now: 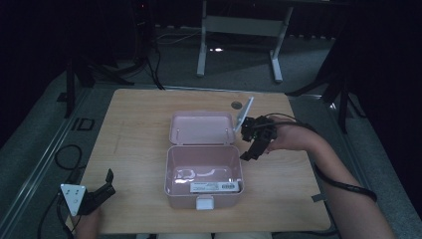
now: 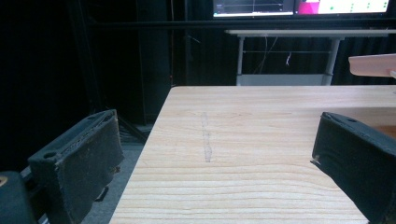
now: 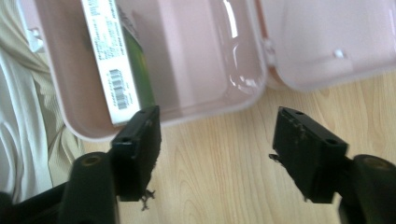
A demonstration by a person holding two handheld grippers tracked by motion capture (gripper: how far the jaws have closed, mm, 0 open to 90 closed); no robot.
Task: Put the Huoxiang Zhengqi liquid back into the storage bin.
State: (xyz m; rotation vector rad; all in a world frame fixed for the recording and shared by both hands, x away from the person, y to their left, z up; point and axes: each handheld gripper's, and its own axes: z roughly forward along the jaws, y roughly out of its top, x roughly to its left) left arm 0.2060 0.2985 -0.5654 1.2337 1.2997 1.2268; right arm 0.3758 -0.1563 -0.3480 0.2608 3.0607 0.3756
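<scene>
At desk centre sits the open pink box (image 1: 204, 174) (rigid light plastic, probably slippery, best taken by its rim), right claw (image 1: 247, 148) at its three o'clock, left claw (image 1: 105, 183) at eight, both spread, empty.

Pink box (image 1: 204, 164), white barcoded label (image 1: 214, 186), pale wood-grain table (image 1: 134, 129).

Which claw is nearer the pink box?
Right. The right claw hovers just off the pink box at its right rim; the left claw rests open near the table's front-left corner, well apart.
</scene>
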